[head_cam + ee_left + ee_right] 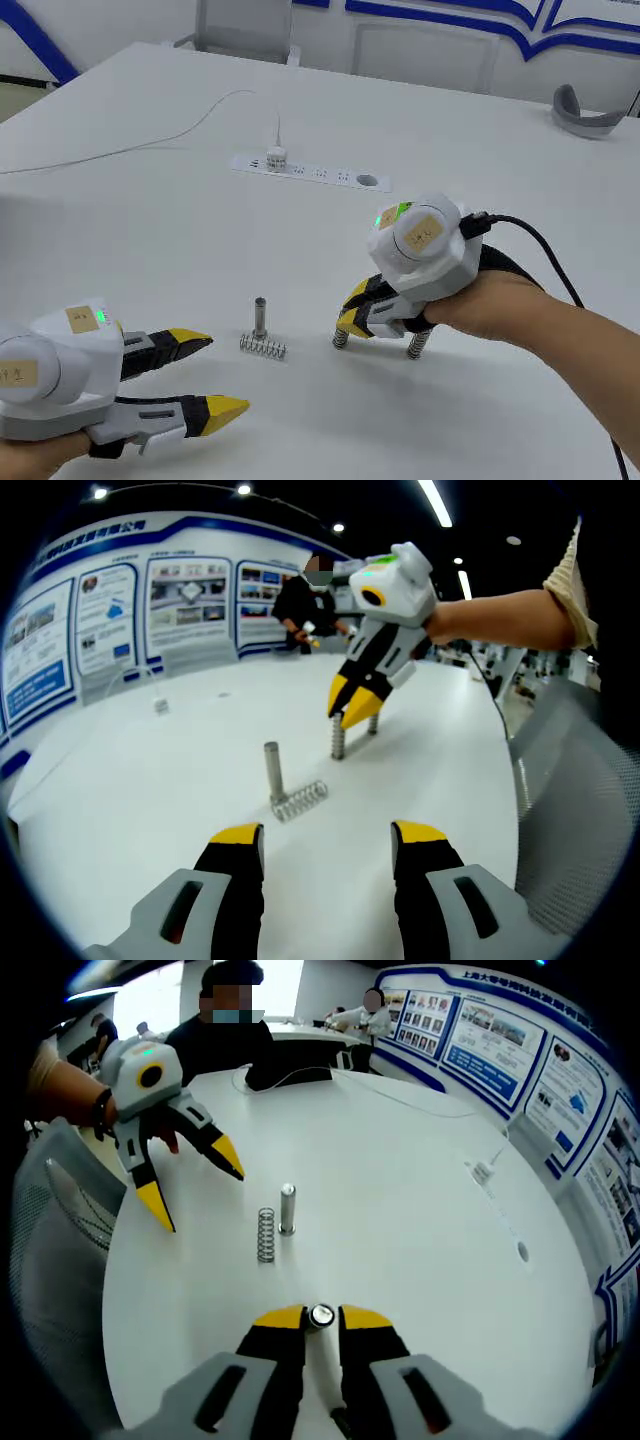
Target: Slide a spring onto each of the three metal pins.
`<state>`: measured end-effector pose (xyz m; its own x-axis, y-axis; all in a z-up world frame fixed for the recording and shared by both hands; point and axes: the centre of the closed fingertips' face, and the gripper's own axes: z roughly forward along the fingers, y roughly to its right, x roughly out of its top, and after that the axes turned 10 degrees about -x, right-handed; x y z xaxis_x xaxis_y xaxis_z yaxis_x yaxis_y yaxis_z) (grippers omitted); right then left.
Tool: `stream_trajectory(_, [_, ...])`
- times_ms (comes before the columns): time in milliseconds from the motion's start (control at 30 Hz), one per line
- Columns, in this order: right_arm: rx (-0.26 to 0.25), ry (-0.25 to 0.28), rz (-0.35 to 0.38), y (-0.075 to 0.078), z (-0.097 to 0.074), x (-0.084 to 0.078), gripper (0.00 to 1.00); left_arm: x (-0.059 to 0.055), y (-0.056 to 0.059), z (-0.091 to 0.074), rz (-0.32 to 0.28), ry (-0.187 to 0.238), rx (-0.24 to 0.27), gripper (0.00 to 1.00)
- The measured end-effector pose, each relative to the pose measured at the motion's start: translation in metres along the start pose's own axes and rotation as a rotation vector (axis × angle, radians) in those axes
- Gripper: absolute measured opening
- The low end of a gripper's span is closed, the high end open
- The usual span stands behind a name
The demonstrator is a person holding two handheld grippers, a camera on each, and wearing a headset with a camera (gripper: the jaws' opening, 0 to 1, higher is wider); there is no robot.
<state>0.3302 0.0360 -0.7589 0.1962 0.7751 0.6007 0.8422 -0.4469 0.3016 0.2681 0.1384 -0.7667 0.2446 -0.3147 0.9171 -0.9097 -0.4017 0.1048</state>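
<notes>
table (150, 230) wide and open on all sides, far edge well behind the work; power strip (310, 172) + cable (150, 145) well back. left gripper (222, 374) low-left, jaws spread, empty, aimed at the upright bare pin (260, 317). loose spring (263, 346) lies flat at its base. right gripper (352, 312) pinched on top of a sprung pin (341, 340), with the second sprung pin (415, 345) just beside it under the hand. Count: 3 pins, 3 springs, 2 fitted

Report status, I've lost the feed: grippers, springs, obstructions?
Left gripper open, hovering. Right gripper shut on sprung pin. Third pin bare, spring lying beside it. Nothing in the way.
</notes>
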Motion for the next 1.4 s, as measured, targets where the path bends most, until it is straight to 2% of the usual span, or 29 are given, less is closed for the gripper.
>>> stream_trajectory(267, [-0.001,0.038,-0.022,-0.006,-0.005,0.018,0.15,0.0,0.0,0.001,0.001,0.0,-0.002,0.52])
stream_trajectory(533, [0.038,0.052,-0.032,-0.025,0.002,0.027,0.15,0.0,0.0,0.0,0.001,0.0,0.0,0.52])
stream_trajectory(700, [0.061,0.063,-0.012,-0.038,0.009,0.031,0.16,0.0,0.0,-0.001,0.001,-0.002,0.001,0.52])
stream_trajectory(800, [0.077,0.061,-0.026,-0.05,0.016,0.031,0.17,-0.001,0.0,-0.001,0.001,-0.005,0.0,0.52])
stream_trajectory(900, [0.085,0.053,-0.03,-0.056,0.022,0.03,0.17,-0.001,0.001,-0.001,0.001,-0.006,-0.001,0.52])
stream_trajectory(1400, [0.098,0.028,0.006,-0.059,0.043,0.027,0.17,-0.004,-0.003,-0.005,-0.003,-0.012,0.004,0.52])
